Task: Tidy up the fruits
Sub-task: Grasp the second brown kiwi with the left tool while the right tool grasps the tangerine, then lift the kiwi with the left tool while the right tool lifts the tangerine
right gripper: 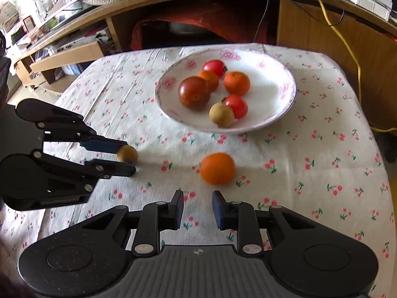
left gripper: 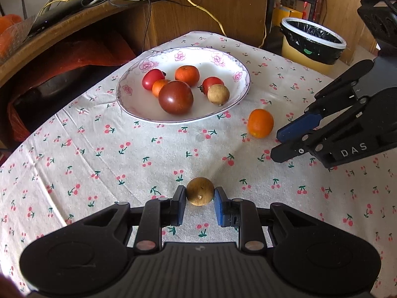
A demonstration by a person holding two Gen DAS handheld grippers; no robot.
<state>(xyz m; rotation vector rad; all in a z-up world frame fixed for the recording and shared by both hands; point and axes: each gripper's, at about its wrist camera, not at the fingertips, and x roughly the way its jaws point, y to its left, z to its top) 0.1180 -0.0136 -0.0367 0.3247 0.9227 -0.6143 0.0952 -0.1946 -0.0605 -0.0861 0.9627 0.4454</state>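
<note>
A white floral bowl point(left gripper: 139, 114) point(right gripper: 285, 114) holds several fruits: a big dark tomato point(left gripper: 175, 96) point(right gripper: 194, 93), small red tomatoes, oranges and a tan longan point(left gripper: 218, 94) point(right gripper: 221, 114). My left gripper point(left gripper: 200, 193) point(right gripper: 127, 157) is shut on a second tan longan point(left gripper: 200, 191) point(right gripper: 127, 153) just above the cherry-print cloth. A loose orange point(left gripper: 260, 123) point(right gripper: 217, 168) lies on the cloth. My right gripper point(right gripper: 197, 198) point(left gripper: 278, 144) is open and empty, just short of that orange.
The table is covered by a cherry-print cloth point(left gripper: 99, 154) point(right gripper: 310, 168). A yellow bin with a black liner point(left gripper: 311, 43) stands beyond the table's far right corner. A wooden desk with cables point(left gripper: 139, 7) point(right gripper: 322, 24) runs behind the table.
</note>
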